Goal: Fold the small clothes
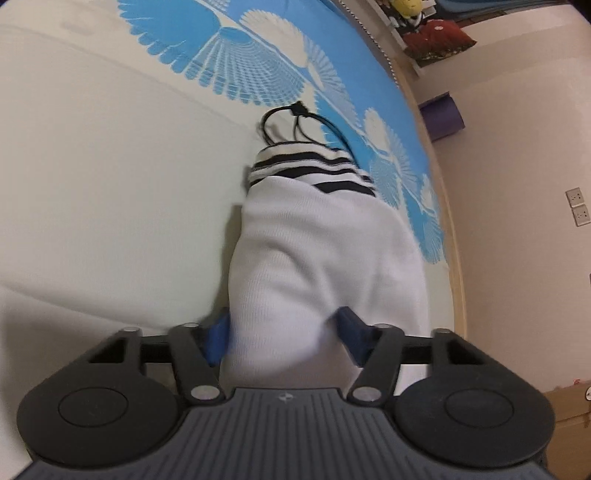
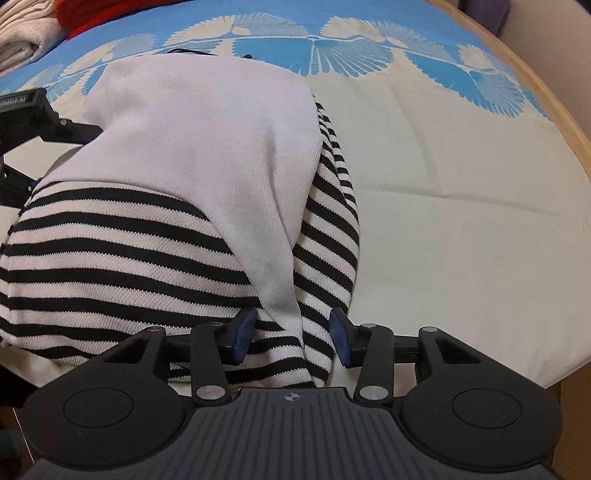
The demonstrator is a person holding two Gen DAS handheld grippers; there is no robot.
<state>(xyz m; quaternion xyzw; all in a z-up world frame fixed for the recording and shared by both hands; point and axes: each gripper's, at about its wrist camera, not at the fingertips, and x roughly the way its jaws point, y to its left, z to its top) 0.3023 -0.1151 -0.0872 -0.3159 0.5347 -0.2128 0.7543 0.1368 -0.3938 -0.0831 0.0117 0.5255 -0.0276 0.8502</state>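
A small garment, white with black-and-white striped parts, lies across the cloth-covered table. In the left wrist view its white part [image 1: 317, 258] runs from between my left gripper's [image 1: 286, 336] blue pads to a striped edge [image 1: 310, 166] farther off. The left jaws stand apart with white fabric bunched between them. In the right wrist view the white panel [image 2: 207, 155] lies over the striped fabric [image 2: 110, 258]. My right gripper [image 2: 291, 334] has its blue pads apart, with striped and white fabric between them. The left gripper's black body [image 2: 26, 110] shows at the left edge.
The table [image 2: 461, 221] has a cream cloth with blue fan patterns and a wooden rim [image 2: 569, 122]. A black cable [image 1: 291, 122] lies past the garment. Folded cream and red clothes [image 2: 33, 33] sit at the far left. A purple object [image 1: 443, 116] and cardboard box [image 1: 569, 410] stand beyond the table.
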